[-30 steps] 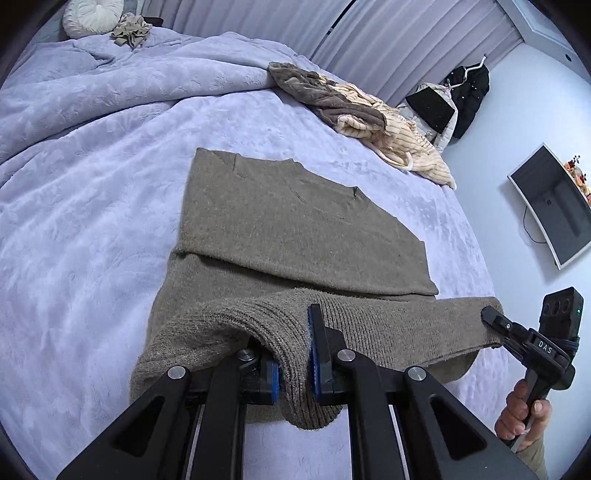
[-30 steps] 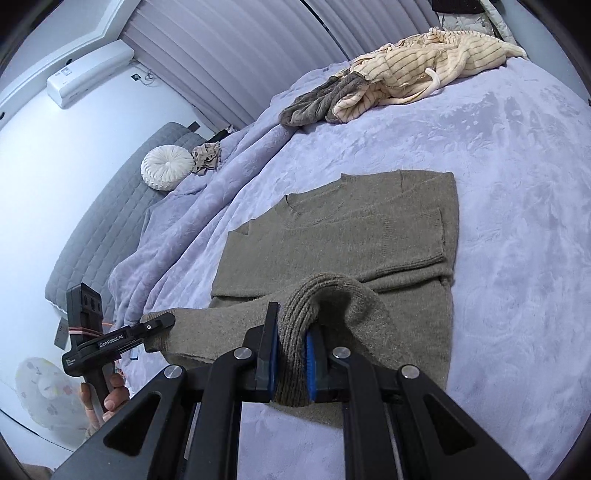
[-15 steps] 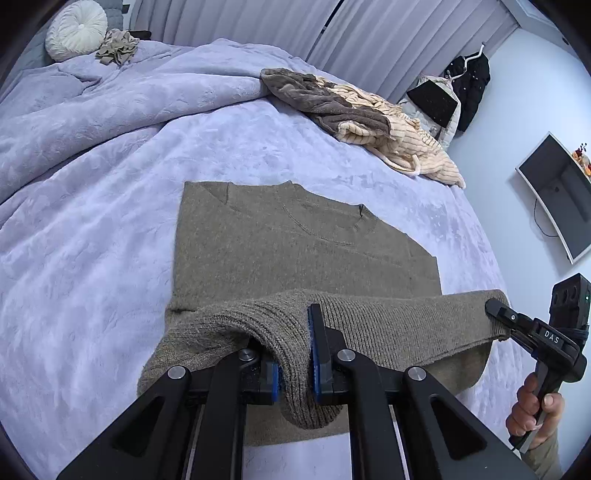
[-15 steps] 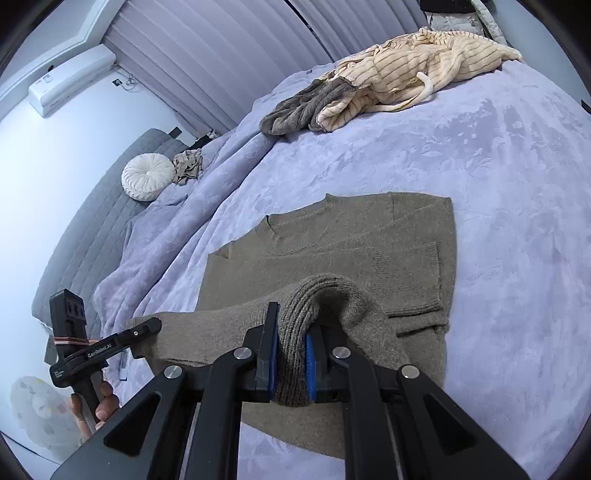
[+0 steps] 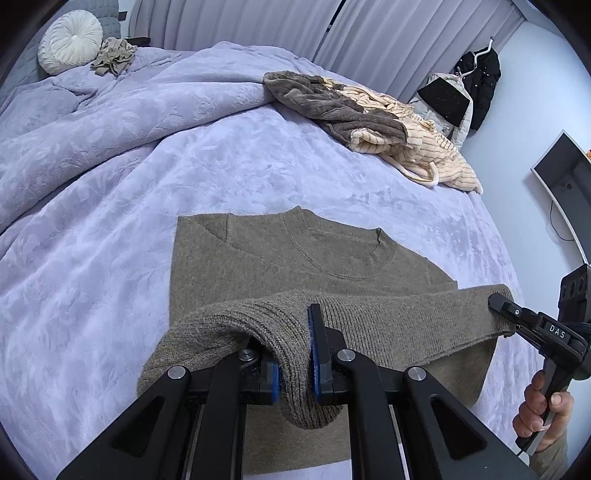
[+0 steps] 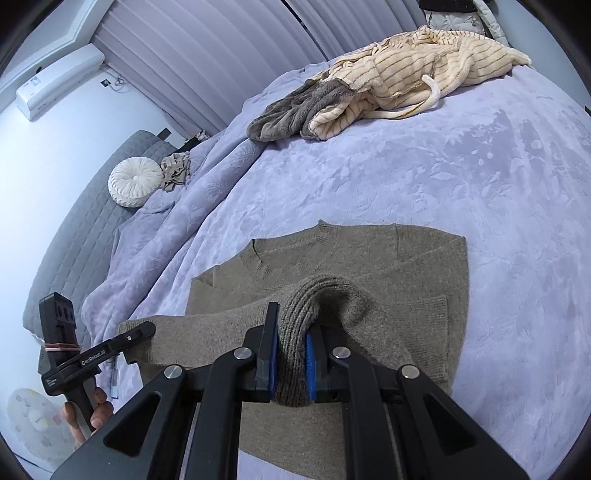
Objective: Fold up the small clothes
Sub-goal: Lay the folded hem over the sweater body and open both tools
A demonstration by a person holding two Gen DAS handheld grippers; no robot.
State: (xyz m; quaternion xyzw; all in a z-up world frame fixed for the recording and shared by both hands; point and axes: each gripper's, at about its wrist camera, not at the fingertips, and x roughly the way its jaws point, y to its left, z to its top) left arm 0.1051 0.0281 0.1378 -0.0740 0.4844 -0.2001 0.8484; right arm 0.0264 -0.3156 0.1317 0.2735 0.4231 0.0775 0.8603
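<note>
An olive-brown knit sweater (image 5: 295, 258) lies flat on the lavender bedspread (image 5: 110, 240), neckline away from me, sleeves folded in. My left gripper (image 5: 295, 354) is shut on the ribbed bottom hem at its left corner. My right gripper (image 6: 291, 354) is shut on the hem at the right corner; it also shows in the left wrist view (image 5: 496, 301). Both hold the hem raised above the sweater's body (image 6: 369, 258), stretched between them. The left gripper shows in the right wrist view (image 6: 147, 326).
A pile of grey and cream striped clothes (image 5: 369, 118) lies at the far side of the bed. A round white cushion (image 5: 70, 35) and a small crumpled cloth (image 5: 114, 55) sit by the headboard. A monitor (image 5: 565, 184) and hanging coats (image 5: 476, 85) stand to the right.
Both grippers have pulled back and risen with the hem; the sweater's collar now sits farther from me and more bedspread shows beyond it.
</note>
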